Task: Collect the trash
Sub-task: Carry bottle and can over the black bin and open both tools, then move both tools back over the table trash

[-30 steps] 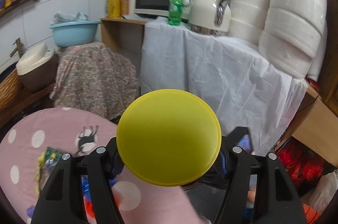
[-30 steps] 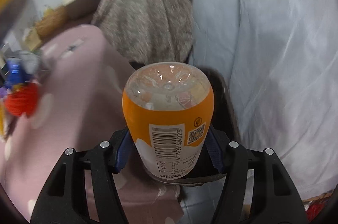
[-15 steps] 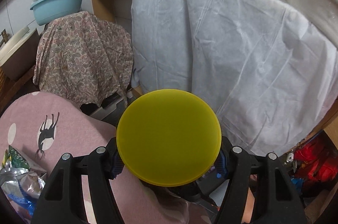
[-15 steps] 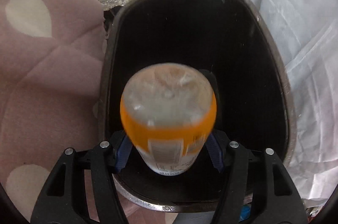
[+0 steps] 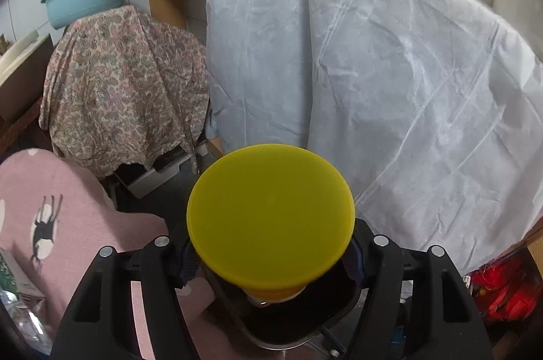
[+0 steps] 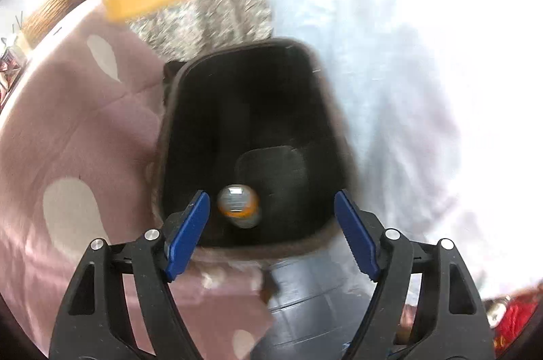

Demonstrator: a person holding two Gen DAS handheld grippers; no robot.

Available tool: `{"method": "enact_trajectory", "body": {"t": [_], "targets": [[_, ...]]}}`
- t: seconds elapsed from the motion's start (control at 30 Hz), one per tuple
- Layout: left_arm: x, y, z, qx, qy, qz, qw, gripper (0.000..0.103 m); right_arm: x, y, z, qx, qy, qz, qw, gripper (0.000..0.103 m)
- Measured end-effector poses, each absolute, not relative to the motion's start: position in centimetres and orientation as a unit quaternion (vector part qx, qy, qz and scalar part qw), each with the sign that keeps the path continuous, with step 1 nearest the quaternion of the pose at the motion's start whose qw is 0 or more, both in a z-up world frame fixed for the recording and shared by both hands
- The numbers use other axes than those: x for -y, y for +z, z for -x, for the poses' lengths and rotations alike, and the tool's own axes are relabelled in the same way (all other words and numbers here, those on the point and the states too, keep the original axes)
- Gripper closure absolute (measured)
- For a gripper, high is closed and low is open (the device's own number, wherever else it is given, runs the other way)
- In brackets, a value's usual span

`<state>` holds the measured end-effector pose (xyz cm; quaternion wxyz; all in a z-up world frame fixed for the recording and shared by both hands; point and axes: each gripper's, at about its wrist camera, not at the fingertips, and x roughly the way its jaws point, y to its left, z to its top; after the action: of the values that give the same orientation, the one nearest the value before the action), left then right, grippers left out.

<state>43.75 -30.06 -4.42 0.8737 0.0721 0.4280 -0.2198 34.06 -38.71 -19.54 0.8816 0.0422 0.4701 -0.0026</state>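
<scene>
black and open-topped, the trash bin is sitting between the pink spotted cloth and a white sheet, with the orange-labelled bottle lying loose inside it. the right gripper is opening, nothing between its blue pads. the left gripper is clenching a yellow-lidded container, which is blocking most of the bin beneath it.

The yellow cup looked like smooth matt plastic; the bin was dark plastic with a dull rim; the bottle inside it seemed clear glossy plastic with an orange paper-like label; the white sheet at far right was thin creased cloth; the pink tablecloth at near left was soft, matt fabric.
</scene>
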Motion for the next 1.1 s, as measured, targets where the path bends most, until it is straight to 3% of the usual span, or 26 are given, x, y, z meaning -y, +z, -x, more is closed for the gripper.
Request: {"method": "enact_trajectory", "body": {"t": [0.47,0.57,0.6,0.77,0.97,1.1], "targets": [[35.0,-14.7,-44.5,-0.520,-0.197,-0.152,0.817,0.036,40.5,-21.2,-29.4,-0.460,-0.032,-0.082,0.884,0.022],[35.5,-15.5,-44.5,-0.526,-0.192,-0.169,0.811,0.016,40.7,-21.6,-28.9,-0.460,-0.032,-0.093,0.883,0.022],[35.5,-15.4,-44.4,-0.521,-0.191,-0.169,0.815,0.012,40.7,-21.7,-28.7,-0.460,-0.033,-0.095,0.882,0.022],[35.6,-14.9,-43.9,-0.519,-0.193,-0.164,0.816,0.012,40.5,-21.5,-28.0,-0.456,-0.037,-0.091,0.884,0.022],[34.0,-10.7,-40.1,-0.469,-0.234,-0.152,0.838,0.011,39.7,-20.4,-26.9,-0.439,-0.037,-0.085,0.893,0.020],[31.1,-6.8,-35.5,-0.415,-0.268,-0.147,0.857,0.005,38.1,-18.5,-25.6,-0.419,-0.019,-0.081,0.904,0.020]]}}
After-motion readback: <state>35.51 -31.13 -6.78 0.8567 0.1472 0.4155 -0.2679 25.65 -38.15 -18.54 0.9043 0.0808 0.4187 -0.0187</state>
